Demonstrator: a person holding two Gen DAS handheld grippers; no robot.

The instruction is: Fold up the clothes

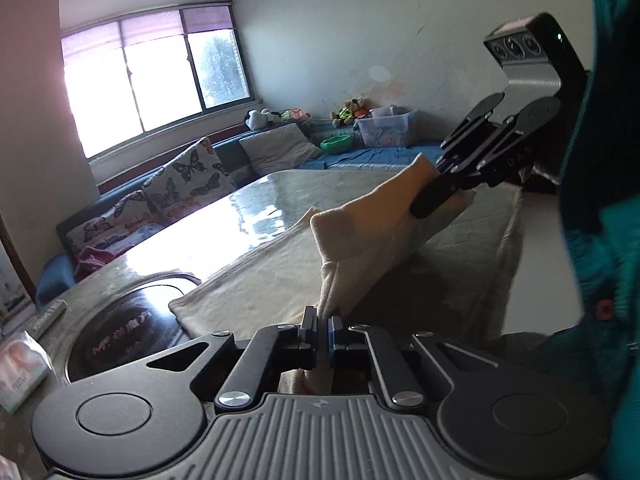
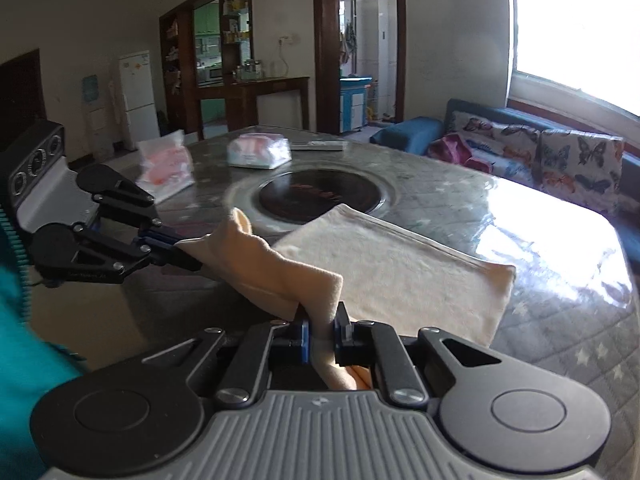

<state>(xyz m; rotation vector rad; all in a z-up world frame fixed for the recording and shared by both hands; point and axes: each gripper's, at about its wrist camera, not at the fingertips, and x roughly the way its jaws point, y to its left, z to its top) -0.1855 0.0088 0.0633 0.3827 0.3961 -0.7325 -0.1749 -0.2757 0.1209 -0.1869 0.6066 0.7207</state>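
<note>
Grippers I'm running: two, left gripper (image 1: 322,320) and right gripper (image 2: 322,320)
Cream garment (image 2: 392,264): one
Plastic packets (image 2: 258,152): two
Butterfly cushions (image 2: 576,164): two

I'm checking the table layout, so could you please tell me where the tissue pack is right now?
In the right wrist view, the tissue pack lies on the far side of the table, just beyond the round black hotplate, beside a remote.
</note>
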